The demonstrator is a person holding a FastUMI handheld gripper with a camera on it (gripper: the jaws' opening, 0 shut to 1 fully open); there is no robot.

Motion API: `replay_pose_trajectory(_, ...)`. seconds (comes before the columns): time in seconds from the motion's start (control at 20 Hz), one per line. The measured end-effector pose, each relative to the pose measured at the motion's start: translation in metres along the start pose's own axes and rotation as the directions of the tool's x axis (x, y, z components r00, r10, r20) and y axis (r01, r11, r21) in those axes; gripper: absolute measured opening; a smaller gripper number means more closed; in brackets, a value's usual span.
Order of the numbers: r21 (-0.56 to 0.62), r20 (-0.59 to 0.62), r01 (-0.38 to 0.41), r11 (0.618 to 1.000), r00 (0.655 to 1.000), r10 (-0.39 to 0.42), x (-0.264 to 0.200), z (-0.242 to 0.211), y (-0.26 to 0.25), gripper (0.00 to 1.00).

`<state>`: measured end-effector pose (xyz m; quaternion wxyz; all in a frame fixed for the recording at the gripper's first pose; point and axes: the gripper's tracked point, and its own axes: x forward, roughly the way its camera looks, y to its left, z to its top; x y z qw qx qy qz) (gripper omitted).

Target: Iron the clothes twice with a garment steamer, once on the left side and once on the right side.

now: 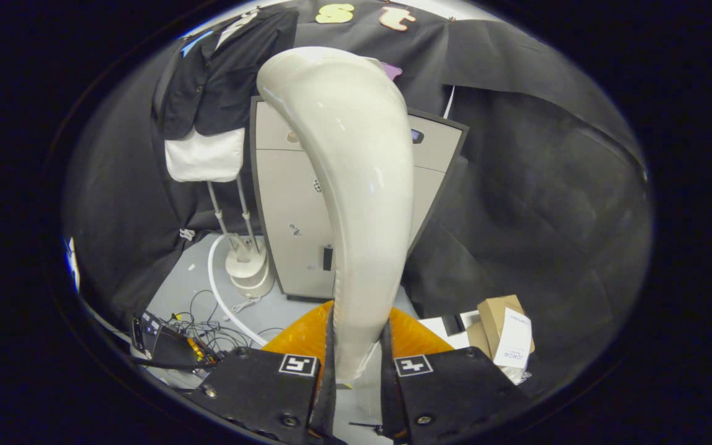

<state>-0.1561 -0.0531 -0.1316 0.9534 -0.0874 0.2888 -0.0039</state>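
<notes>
The gripper (359, 364) is pointing forward and a little upward, its two fingers clamping the lower handle of the garment steamer (347, 185) from both sides. The steamer's cream body is rising from between the fingers toward 12 o'clock and curving over at the top.

At about 10 o'clock from the fingers, the dark clothes (223, 74) are hanging on a stand, well apart from the steamer head, with a white panel (206, 156) below them. Two thin poles (232, 213) are running down to a round base (250, 272) on the floor, with a white hose (226, 303) curling beside it. Tangled cables (207, 334) are lying at 9 o'clock. A grey cabinet (291, 210) is standing directly behind the steamer, partly hidden by it. An orange thing (306, 334) is lying just beyond the fingers. Cardboard boxes (504, 330) are sitting at 3 o'clock.
</notes>
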Motion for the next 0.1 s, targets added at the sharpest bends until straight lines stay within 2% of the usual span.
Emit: replay_pose_trajectory(0.1, -0.006, 0.0, 0.001, 1.0, 1.0, -0.001, 0.0021, 0.0053, 0.0049, 0.32)
